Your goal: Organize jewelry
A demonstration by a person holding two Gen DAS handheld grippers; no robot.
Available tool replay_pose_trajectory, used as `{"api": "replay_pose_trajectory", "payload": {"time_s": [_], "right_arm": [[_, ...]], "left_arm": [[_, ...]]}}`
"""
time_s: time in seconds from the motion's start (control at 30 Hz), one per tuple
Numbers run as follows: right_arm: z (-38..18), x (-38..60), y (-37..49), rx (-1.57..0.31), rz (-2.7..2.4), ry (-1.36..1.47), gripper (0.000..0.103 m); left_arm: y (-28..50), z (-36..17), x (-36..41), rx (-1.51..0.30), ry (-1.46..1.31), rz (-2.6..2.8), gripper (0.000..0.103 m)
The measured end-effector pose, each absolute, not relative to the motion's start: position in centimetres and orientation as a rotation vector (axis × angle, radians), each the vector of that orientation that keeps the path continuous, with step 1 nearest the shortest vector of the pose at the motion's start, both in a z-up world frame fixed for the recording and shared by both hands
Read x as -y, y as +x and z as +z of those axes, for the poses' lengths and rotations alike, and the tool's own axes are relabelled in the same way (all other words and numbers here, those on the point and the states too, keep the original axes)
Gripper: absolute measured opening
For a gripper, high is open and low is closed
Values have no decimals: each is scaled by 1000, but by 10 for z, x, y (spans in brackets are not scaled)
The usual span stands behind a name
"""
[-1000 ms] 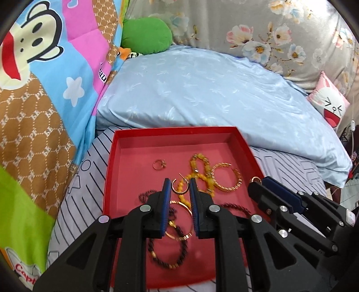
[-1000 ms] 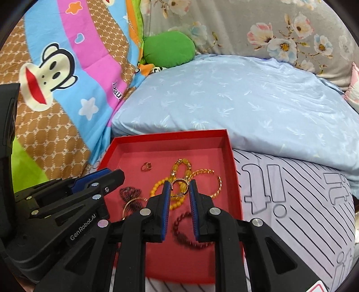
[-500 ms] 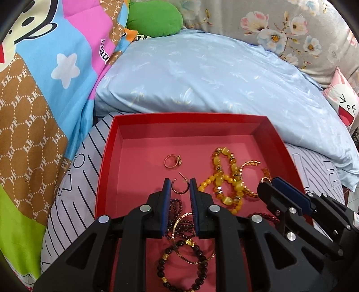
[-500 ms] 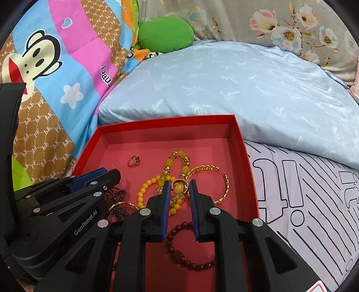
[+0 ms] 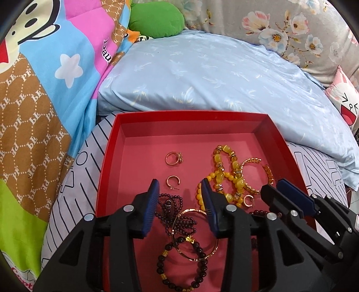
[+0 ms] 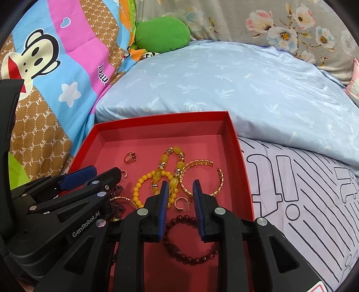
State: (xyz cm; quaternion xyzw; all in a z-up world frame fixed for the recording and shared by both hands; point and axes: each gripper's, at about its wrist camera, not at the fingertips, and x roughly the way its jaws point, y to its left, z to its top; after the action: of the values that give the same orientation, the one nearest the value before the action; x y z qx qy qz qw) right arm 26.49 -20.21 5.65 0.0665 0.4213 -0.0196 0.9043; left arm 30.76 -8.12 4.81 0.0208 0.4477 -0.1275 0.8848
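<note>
A red tray (image 5: 116, 143) lies on the bed with jewelry in it: a ring (image 5: 174, 158), yellow bead bracelets (image 5: 224, 177), a gold cuff (image 5: 255, 177), dark bead strands (image 5: 175, 209) and a thin gold bangle (image 5: 195, 233). My left gripper (image 5: 179, 186) hangs low over the tray, jaws opening, nothing between the pads. A small gold hoop earring (image 5: 172, 181) lies loose on the floor at its tips. My right gripper (image 6: 180, 187) is also opening, over a second hoop earring (image 6: 180, 203) and a red bead bracelet (image 6: 190, 242). Neither pad touches them.
A pale blue pillow (image 5: 213, 76) rises right behind the tray. A cartoon quilt (image 5: 44, 89) slopes up on the left, with a green plush (image 5: 157, 19) beyond it. A line-printed sheet (image 6: 303, 202) spreads to the right. The two grippers sit close together over the tray.
Both grippers sank closer to the tray floor. Each held a small hoop earring at its tips; both jaws have parted and the earrings now lie on the tray.
</note>
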Motion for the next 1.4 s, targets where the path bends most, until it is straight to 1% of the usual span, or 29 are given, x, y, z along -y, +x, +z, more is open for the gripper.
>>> {"api": "replay_pose_trajectory", "payload": {"time_s": [0.1,0.2,0.57,0.7,0.97,1.07,1.1,1.17,1.2,1.27,1.3,1.4], "right_arm": [[61,201,258,-863,-47,134,24],[66,198,248,-854,-58,129,28],[79,187,193,-839,-66,116,28],[80,182,172,-839,-83,94,31],[71,180,144,-853,-108,88,40],[67,179,137,-863,-126,84,46],[66,180,135,-865,-129,87,47],[64,181,132,-868,-136,95,51],[64,182,131,-869,-138,99,55],[64,185,128,-869,-142,110,60],[63,185,126,-867,-144,112,62],[62,185,123,-870,-142,106,65]], "left_arm": [[302,53,80,-926,41,-263,37],[293,59,79,-911,53,-251,37],[241,77,66,-889,43,-249,37],[223,77,62,-890,35,-245,37],[195,68,55,-908,42,-220,43],[188,64,53,-916,45,-212,44],[186,63,53,-918,46,-209,45],[183,61,50,-916,49,-182,56],[182,61,48,-911,48,-172,57],[180,61,45,-910,38,-161,63],[180,61,43,-910,34,-159,64],[177,60,40,-906,37,-145,68]]}}
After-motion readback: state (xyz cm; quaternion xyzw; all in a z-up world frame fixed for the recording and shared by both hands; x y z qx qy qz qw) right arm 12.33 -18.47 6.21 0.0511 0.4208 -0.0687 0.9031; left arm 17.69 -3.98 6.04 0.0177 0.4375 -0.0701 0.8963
